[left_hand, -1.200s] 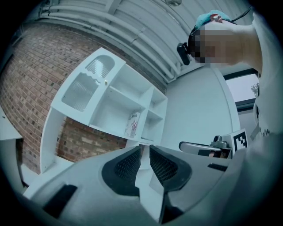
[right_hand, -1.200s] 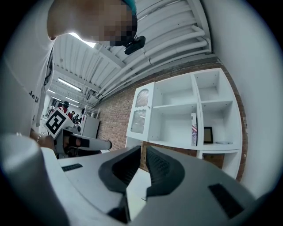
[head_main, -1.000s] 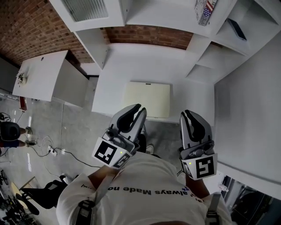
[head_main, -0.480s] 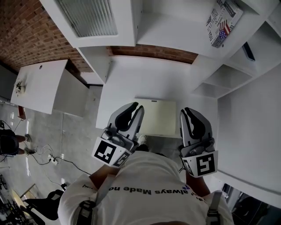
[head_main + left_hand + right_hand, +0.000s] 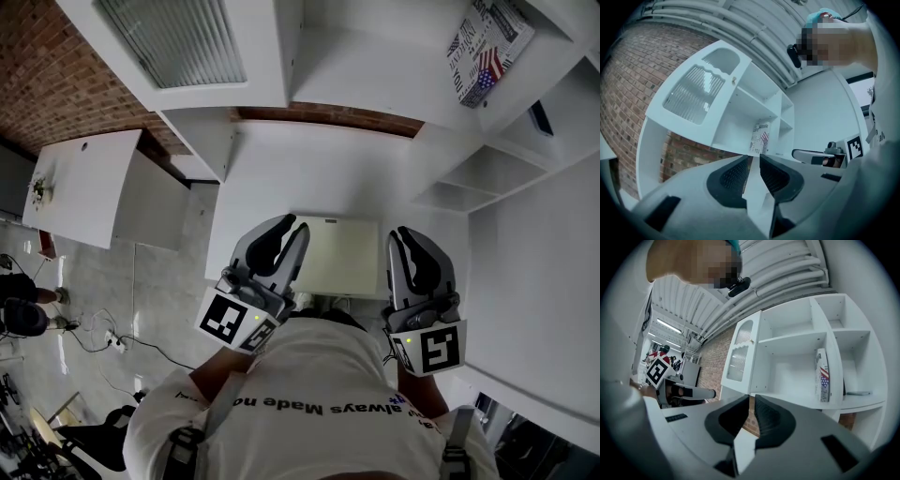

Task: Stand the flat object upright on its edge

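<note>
A flat cream panel (image 5: 342, 251) lies at frame centre on the white bench (image 5: 281, 159). The left claw (image 5: 294, 225), slightly spread and empty, overlaps its left edge. The right claw (image 5: 406, 234), pressed together and empty, is just beside its right edge.

The person's white shirt (image 5: 319, 398) carries a printed line reading "always Made", with further letters at both ends that cannot be made out. The box (image 5: 487, 47) on the upper shelf has a stars-and-stripes flag and print too small to read. Square black-and-white code markers sit on the cubes of the left gripper (image 5: 292, 227) and right gripper (image 5: 401, 234).
</note>
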Motion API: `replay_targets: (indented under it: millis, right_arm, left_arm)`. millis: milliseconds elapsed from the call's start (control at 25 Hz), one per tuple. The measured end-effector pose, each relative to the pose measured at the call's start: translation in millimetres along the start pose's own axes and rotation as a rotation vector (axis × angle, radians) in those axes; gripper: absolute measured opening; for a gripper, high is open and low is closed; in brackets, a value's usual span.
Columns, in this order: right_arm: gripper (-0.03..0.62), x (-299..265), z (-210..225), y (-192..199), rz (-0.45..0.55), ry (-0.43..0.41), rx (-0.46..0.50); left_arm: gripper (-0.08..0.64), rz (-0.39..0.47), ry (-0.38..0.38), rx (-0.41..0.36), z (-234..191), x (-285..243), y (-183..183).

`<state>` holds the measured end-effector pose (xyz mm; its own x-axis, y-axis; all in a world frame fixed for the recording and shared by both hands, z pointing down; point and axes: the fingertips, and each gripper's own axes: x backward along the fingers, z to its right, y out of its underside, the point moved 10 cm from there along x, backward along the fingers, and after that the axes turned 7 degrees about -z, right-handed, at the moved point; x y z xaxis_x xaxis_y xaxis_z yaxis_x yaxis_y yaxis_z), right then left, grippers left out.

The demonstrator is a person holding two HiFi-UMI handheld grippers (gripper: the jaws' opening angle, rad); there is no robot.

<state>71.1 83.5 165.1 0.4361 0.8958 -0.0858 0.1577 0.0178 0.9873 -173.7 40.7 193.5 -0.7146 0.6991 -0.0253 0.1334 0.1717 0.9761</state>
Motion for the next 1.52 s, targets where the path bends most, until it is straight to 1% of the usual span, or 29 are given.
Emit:
replay_targets:
  millis: [160,320,440,480,600,720,880,920,1040,1080,1320,1440,1520]
  right_arm:
    - [0.023,-3.5,8.1,3.0,-0.01,-0.017,0.004]
    - [0.023,-5.3,15.1,7.5,-0.013,-0.032,0.016]
    - [0.027,-10.6,14.9,12.0,-0.002,-0.044,0.028]
    - [0.034,-12.4,14.1,15.6,-0.007,-0.048,0.031]
    - [0.091,-15.5,9.1,33.0,-0.044,-0.069,0.031]
    - [0.118,-16.4,-2.7,53.3,-0.094,-0.099,0.041]
    - [0.174,-21.3,-15.7,87.1,-0.159,-0.138,0.08]
    - [0.19,-21.2,-19.2,96.7,-0.191,-0.149,0.095]
    - [0.216,-17.7,-28.8,126.7,-0.348,-0.2,0.17]
    - [0.222,-18.1,-32.1,135.2,-0.38,-0.215,0.188]
    - [0.255,-29.6,-58.1,182.2,-0.455,-0.308,0.255]
    - [0.261,-38.4,-70.6,210.5,-0.483,-0.36,0.285]
    - [0.268,-41.0,-79.4,232.8,-0.528,-0.397,0.296]
  left_arm:
    - [0.072,-0.012,-0.012,0.038,-1.5,-7.3,3.6]
    - [0.081,-0.026,-0.029,0.039,-2.2,-12.0,9.1]
    - [0.09,-0.053,-0.044,0.054,-6.6,-12.7,19.8]
    - [0.095,-0.066,-0.05,0.062,-8.6,-12.4,25.3]
    - [0.11,-0.112,-0.064,0.105,-15.5,-10.1,45.4]
    - [0.124,-0.165,-0.082,0.153,-24.0,-2.9,69.5]
    - [0.148,-0.235,-0.108,0.218,-37.7,3.8,108.4]
    - [0.155,-0.251,-0.115,0.235,-40.5,6.4,118.5]
    - [0.176,-0.301,-0.139,0.296,-47.9,16.0,150.1]
    - [0.182,-0.318,-0.145,0.321,-50.7,19.5,160.7]
    - [0.204,-0.401,-0.189,0.461,-69.1,42.7,221.0]
    - [0.213,-0.447,-0.221,0.504,-78.1,52.7,250.2]
    - [0.218,-0.479,-0.242,0.537,-81.9,62.0,270.8]
